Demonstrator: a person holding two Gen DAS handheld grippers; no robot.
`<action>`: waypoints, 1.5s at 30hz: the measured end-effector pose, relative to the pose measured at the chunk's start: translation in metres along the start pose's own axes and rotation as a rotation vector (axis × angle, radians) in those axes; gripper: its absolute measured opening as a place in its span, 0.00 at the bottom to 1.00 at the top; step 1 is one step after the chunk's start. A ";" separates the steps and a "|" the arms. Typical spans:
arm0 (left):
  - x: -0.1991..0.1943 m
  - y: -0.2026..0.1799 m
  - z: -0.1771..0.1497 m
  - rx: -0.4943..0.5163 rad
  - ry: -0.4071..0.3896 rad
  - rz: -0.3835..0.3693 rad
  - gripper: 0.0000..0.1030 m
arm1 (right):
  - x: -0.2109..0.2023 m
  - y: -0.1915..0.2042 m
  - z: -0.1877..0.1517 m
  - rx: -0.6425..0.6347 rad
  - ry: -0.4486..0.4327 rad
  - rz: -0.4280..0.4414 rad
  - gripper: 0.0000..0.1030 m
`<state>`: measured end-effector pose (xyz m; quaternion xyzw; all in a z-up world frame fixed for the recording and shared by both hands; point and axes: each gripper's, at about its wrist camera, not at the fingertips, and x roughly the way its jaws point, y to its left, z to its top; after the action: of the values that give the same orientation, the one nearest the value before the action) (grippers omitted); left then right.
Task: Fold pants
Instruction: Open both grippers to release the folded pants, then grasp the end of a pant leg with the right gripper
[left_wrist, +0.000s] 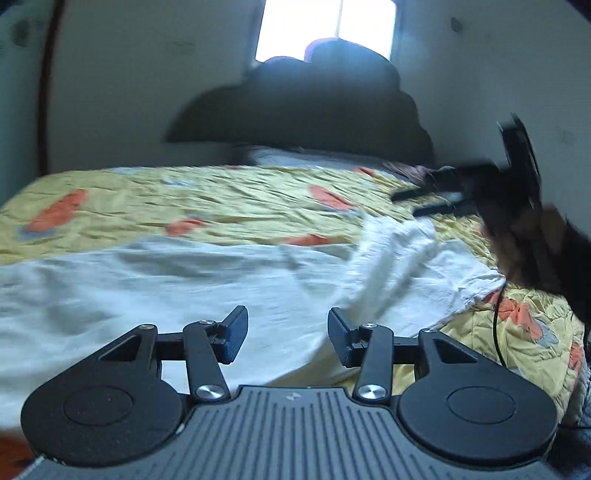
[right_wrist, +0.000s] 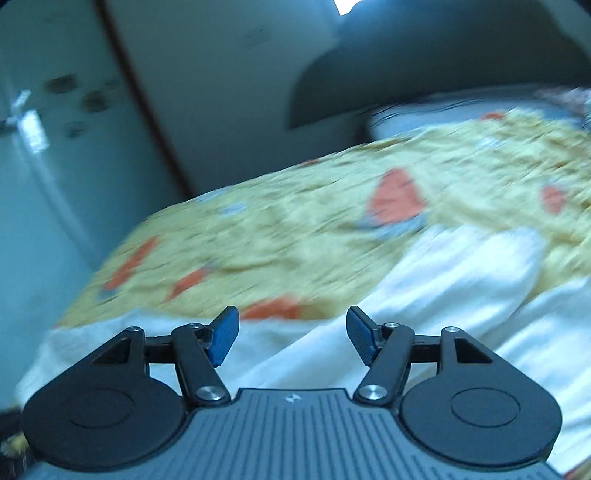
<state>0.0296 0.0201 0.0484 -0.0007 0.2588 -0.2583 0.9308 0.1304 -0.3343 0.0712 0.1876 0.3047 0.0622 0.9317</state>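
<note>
Left tool (left_wrist: 288, 338) apart, nothing between its fingers; right tool (right_wrist: 291, 339) apart too, empty. White pants (left_wrist: 184, 288) spread on the yellow bedspread (left_wrist: 184, 199) of the bed, one flap raised. Only from the left wrist: right tool above the pants, hand (left_wrist: 517, 243) blurred.

White pants (left_wrist: 221, 280) lie rumpled across the yellow bedspread (left_wrist: 184, 199).

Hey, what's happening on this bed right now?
A person is folding white pants on a bed covered with a yellow patterned bedspread, with a handheld gripper in each hand. The left gripper and the right gripper are both open with nothing between the jaws. The pants lie rumpled on the bedspread, one part doubled over.
</note>
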 end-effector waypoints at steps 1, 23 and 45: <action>0.012 -0.010 -0.001 0.000 0.019 -0.030 0.51 | 0.009 -0.006 0.011 0.008 0.019 -0.014 0.63; 0.079 -0.014 -0.021 -0.032 0.121 -0.110 0.84 | 0.170 -0.024 0.046 -0.158 0.422 -0.490 0.62; 0.081 -0.014 -0.021 -0.052 0.121 -0.133 0.93 | 0.146 -0.039 0.048 -0.067 0.269 -0.441 0.07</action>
<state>0.0719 -0.0279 -0.0064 -0.0263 0.3206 -0.3122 0.8939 0.2761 -0.3515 0.0123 0.0755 0.4570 -0.1080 0.8796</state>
